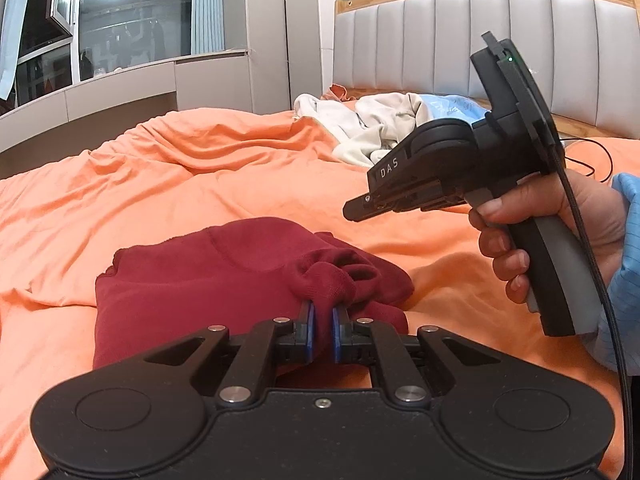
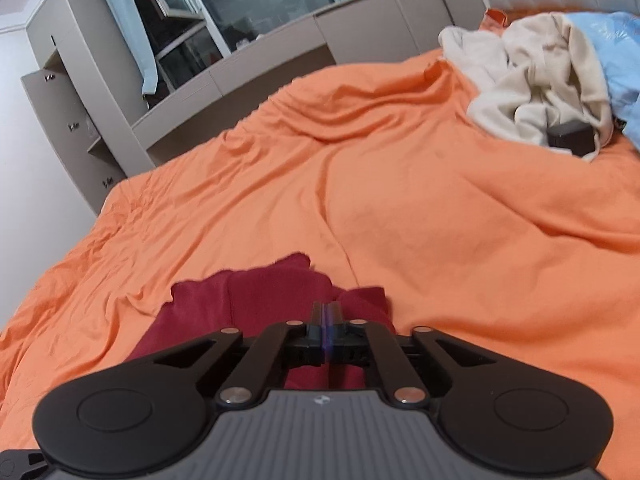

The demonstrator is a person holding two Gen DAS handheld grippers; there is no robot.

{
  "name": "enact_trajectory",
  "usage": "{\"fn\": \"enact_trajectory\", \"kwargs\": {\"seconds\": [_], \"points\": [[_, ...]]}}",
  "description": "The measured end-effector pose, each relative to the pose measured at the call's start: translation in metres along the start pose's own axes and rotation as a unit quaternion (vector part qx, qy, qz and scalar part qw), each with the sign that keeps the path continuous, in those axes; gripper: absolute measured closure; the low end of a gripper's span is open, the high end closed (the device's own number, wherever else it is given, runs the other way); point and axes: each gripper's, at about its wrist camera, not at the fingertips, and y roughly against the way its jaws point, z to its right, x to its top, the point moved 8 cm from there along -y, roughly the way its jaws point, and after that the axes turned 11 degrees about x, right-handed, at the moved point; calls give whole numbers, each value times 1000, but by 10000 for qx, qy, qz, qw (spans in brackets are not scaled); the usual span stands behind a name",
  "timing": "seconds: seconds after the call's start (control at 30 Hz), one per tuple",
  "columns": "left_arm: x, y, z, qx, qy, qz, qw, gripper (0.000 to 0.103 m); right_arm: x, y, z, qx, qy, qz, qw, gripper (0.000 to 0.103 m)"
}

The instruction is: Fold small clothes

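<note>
The left gripper [image 1: 323, 316] hides the near edge of the red garment [image 1: 224, 276].

My left gripper [image 1: 322, 316] angled downward, blue fingers [image 1: 308, 322] pinched on a bunch of red cloth [image 1: 224, 280], my right gripper [image 2: 326, 312] fully closed with nothing between, right hand [image 1: 560, 232] wrapped round its handle, blue sleeve [image 1: 626, 248]

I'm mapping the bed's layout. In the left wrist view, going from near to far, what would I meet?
Left tongs pinching the dark red garment → bare orange bedsheet → pile of cream and blue clothes → grey padded headboard.
</note>
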Motion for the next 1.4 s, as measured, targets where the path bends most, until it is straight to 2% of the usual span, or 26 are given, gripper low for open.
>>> {"fn": "enact_trajectory", "kwargs": {"seconds": [0.03, 0.17, 0.23, 0.27, 0.3, 0.37, 0.57, 0.67, 0.8, 1.03, 1.17, 1.23, 1.27, 1.3, 1.37, 1.4], "points": [[-1, 0, 0, -3, -3, -8, 10000, 94, -2, -3, 1, 2, -26, -50, 10000, 94], [-3, 0, 0, -9, -9, -28, 10000, 94, -11, -19, 5, 43, -140, -298, 9994, 69], [-4, -1, -1, -12, -3, -51, 10000, 94, -15, -26, 6, 138, -263, -378, 9988, 66], [-4, -2, -1, -12, -3, -57, 10000, 94, -16, -29, 7, 204, -347, -407, 9984, 66], [-4, -2, -1, -10, -4, -56, 10000, 94, -17, -33, 7, 243, -429, -418, 9979, 73], [-2, -2, 0, -4, -3, -49, 10000, 94, -19, -36, 5, 338, -496, -421, 9973, 95], [1, 1, 1, -56, 11, 69, 10000, 94, -7, -11, -6, 330, -247, -8, 9991, 97], [1, 2, 9, -178, -67, 90, 9998, 94, -2, 2, -2, 159, -180, 121, 9996, 97], [-4, -2, 20, -220, -282, 47, 9993, 94, -3, -2, 8, -23, -276, -20, 9996, 97], [-6, -5, 21, -297, -246, -45, 9992, 92, -11, -8, 9, -145, -194, -196, 9995, 95], [-7, -7, 21, -419, -199, -145, 9988, 74, -16, -8, 8, -236, -127, -309, 9992, 84], [-5, -5, 20, -487, -121, -136, 9986, 63, -15, -4, 7, -272, -29, -266, 9993, 64], [-4, -4, 19, -518, -70, -127, 9986, 56, -15, -2, 5, -269, 20, -237, 9994, 50], [-4, -2, 18, -531, -18, -115, 9985, 51, -15, 1, 3, -272, 74, -205, 9994, 45], [-1, 1, 14, -520, 88, -102, 9986, 34, -13, 4, 1, -304, 173, -164, 9993, 43], [-1, 4, 11, -510, 143, -94, 9985, 32, -13, 5, 0, -322, 215, -149, 9991, 40]]}}
